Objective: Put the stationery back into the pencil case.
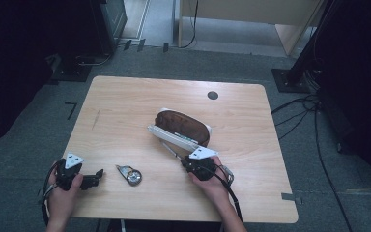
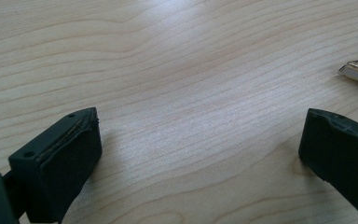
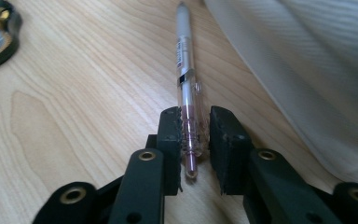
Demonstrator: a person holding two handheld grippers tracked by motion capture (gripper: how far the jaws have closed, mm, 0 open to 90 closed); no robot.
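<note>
Pen (image 3: 186,84): our right gripper (image 3: 195,135) clamps its rear end, long axis running straight ahead beside the pencil case (image 1: 183,126).

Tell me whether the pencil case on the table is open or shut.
Open: the pencil case lies on the table with its white edge spread, showing the brown inside.

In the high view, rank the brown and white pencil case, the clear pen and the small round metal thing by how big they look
1. Brown and white fabric pencil case, clearly largest.
2. Clear plastic pen, long but very thin.
3. Small round metal object, shortest; its area may rival the pen's, so the last two are unsure.
</note>
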